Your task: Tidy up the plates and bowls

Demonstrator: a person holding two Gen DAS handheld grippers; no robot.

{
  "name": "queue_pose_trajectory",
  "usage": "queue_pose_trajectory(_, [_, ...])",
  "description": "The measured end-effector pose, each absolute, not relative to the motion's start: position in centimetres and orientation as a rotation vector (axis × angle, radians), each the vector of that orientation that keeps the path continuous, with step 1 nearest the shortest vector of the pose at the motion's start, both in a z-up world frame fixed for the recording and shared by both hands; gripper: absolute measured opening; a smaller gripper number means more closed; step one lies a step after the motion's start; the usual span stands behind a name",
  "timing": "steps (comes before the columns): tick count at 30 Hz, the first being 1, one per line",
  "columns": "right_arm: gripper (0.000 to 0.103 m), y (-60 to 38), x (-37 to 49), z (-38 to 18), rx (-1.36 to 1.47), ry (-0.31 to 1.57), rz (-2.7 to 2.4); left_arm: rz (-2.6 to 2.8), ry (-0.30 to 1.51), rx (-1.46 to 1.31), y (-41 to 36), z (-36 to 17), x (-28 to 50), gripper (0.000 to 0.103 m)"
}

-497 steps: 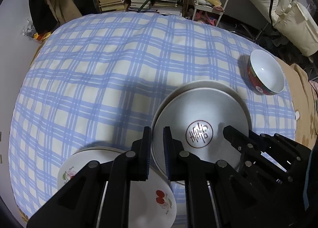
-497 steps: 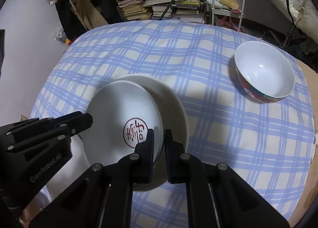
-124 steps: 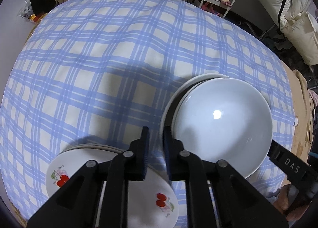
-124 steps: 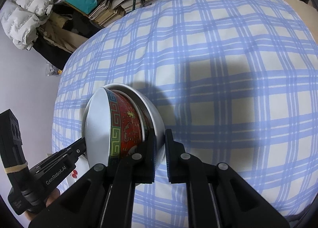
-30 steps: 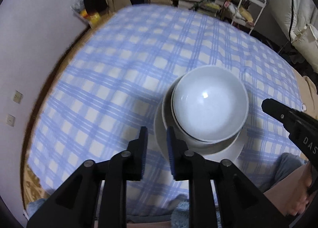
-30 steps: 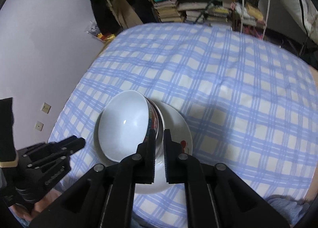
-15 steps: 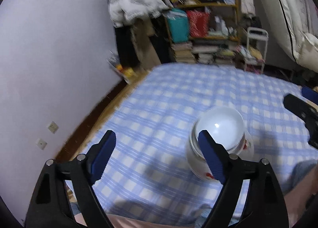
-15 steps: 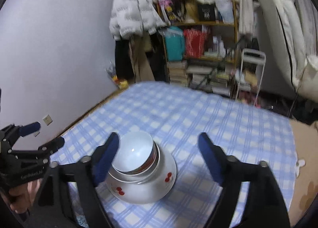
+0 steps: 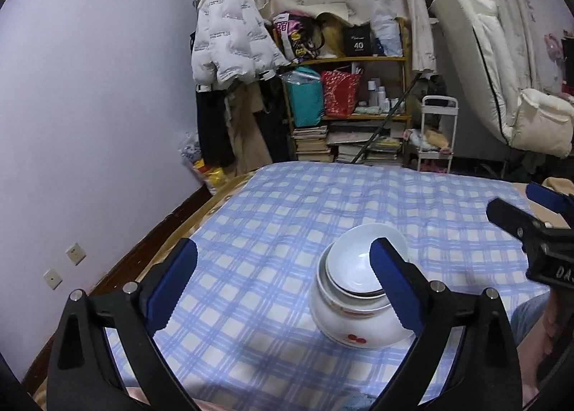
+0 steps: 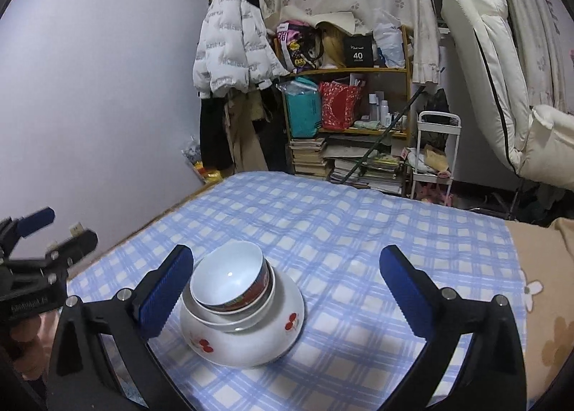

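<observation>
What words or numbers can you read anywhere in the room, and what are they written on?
"40": on the black box on the top shelf; the small line over it is too blurred to read.
"DA": on the right gripper, cut off at the picture's edge.
Jacket lettering: too blurred to read.
Left gripper lettering: too blurred to read.

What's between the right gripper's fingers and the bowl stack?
Nothing. In the right wrist view the right gripper is open and clear of the stack: only bare checked cloth lies between, though its left finger overlaps the stack's edge in the image.
</observation>
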State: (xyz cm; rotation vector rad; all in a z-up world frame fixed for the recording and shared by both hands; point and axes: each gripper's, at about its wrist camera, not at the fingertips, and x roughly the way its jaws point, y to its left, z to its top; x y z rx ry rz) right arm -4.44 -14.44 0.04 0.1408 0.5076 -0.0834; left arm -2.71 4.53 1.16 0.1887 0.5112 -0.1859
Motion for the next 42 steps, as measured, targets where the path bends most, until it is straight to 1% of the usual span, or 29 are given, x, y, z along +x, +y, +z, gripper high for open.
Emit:
queue_pose_trajectory(3, [0.103,-14.8,-4.3,0.1,0.153,0.456,-0.079,-0.184,0.489,0.183,4.4,1.2,-2.9,0.096])
queue_pose_trajectory(9, [0.103,-14.7,-3.0,-0.8,0.129,0.519,-0.098,-0.165,0.508,0.174,4.4,0.6,-2.3,0.096])
queue_pose_trajectory(14, [0.103,-14.4,-2.8,-0.9,0.113,0.52,-0.09,-0.153,0.548,0.177,4.1,0.0,-1.6,0.096])
queue_pose_trajectory(24, [0.103,-14.7,-2.6,-1.3,0.119,0.544,-0.103,-0.146,0.561,0.183,4.2,-0.3,-1.5,0.096])
queue_pose_trajectory(42, [0.103,-15.0,-2.7,-1.4,0.119,0.56,-0.116,-0.104,0.528,0.196,4.3,0.1,-2.2,0.096])
